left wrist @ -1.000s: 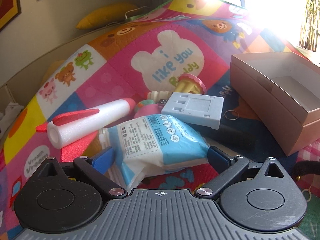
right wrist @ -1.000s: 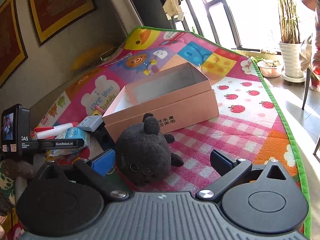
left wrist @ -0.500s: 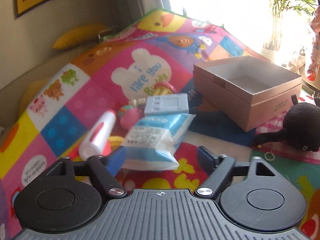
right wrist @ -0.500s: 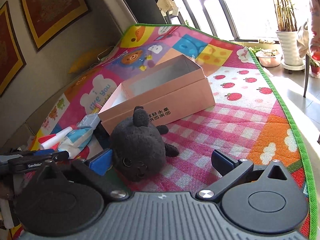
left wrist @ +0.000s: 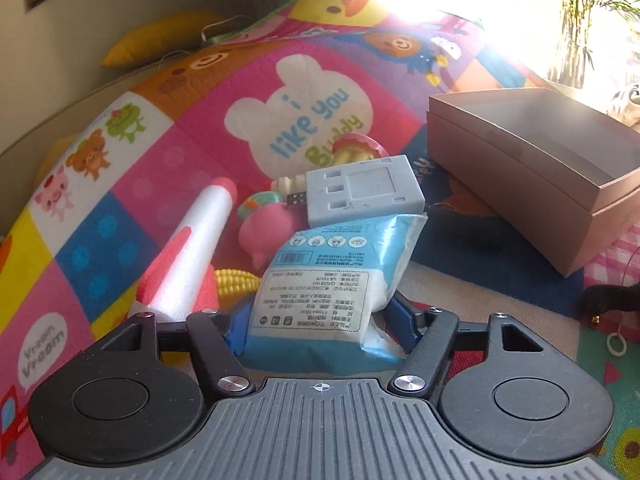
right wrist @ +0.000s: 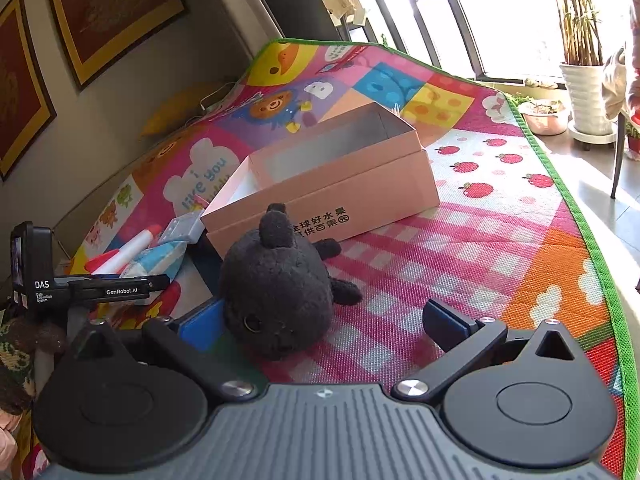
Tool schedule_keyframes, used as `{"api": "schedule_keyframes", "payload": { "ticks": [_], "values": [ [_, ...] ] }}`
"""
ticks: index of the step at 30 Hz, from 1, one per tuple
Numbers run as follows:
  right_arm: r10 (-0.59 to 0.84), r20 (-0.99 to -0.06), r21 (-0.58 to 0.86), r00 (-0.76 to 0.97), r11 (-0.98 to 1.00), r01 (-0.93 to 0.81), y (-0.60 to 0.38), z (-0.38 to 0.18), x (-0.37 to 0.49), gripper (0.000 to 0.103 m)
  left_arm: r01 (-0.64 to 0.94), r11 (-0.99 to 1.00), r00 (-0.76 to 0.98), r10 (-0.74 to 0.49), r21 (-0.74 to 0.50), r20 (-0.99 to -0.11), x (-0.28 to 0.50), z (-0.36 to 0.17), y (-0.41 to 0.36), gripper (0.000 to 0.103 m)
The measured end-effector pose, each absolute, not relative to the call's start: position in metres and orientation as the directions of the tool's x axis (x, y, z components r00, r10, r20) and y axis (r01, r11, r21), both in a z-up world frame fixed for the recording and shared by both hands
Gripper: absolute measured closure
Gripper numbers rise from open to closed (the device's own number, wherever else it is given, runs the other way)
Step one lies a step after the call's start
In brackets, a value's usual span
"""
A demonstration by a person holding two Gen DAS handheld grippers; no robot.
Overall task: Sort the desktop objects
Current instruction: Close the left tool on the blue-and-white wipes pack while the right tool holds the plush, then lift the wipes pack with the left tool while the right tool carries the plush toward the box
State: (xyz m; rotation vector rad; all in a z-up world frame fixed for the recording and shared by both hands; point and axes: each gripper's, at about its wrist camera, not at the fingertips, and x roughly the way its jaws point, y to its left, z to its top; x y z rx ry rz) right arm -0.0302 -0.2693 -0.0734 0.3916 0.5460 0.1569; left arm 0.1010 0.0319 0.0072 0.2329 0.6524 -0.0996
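My left gripper (left wrist: 318, 322) has its blue pads pressed against both sides of a blue-and-white wipes pack (left wrist: 328, 280), shut on it. Behind the pack lie a grey plastic block (left wrist: 362, 190), a white-and-red foam rocket (left wrist: 192, 248), a pink toy (left wrist: 266, 236) and a yellow corn toy (left wrist: 234, 282). The open pink box (left wrist: 532, 168) stands to the right. My right gripper (right wrist: 322, 322) is open, with a black plush toy (right wrist: 276, 292) between its fingers, close to the left pad. The box (right wrist: 328, 180) stands just behind the plush.
Everything sits on a colourful play mat (right wrist: 460, 248) with a green edge at the right. The left gripper's body (right wrist: 92, 286) shows at the left of the right wrist view. A yellow cushion (left wrist: 160, 36) lies by the wall. Potted plants (right wrist: 580, 64) stand beyond the mat.
My left gripper has closed in on the wipes pack and now clamps it. My right gripper has moved closer to the black plush, which now sits between its fingers.
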Motion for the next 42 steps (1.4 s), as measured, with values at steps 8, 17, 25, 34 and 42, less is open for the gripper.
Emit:
{"api": "schedule_keyframes", "payload": {
  "ticks": [8, 17, 25, 34, 42],
  "values": [
    [0.257, -0.456, 0.409, 0.852, 0.911, -0.056, -0.269, -0.063, -0.041, 0.0, 0.303, 0.94, 0.78, -0.149, 0.159, -0.608, 0.01, 0.03, 0.003, 0.037],
    [0.236, -0.543, 0.358, 0.806, 0.933, -0.032, -0.26, -0.068, -0.059, 0.0, 0.375, 0.927, 0.694, -0.264, 0.022, -0.67, -0.032, 0.019, -0.021, 0.013],
    [0.185, -0.622, 0.283, 0.761, 0.959, -0.002, -0.249, -0.064, -0.054, 0.0, 0.369, 0.929, 0.672, -0.263, 0.005, -0.692, -0.037, 0.014, -0.023, 0.0],
    [0.197, -0.617, 0.256, 0.762, 0.966, -0.042, -0.246, -0.065, -0.06, 0.0, 0.334, 0.943, 0.677, -0.24, -0.001, -0.696, -0.04, 0.002, -0.025, 0.0],
    [0.203, -0.518, 0.132, 0.831, 0.979, -0.157, -0.234, -0.046, -0.07, 0.0, 0.337, 0.941, 0.702, -0.241, 0.014, -0.67, -0.045, -0.001, -0.026, 0.0]
  ]
}}
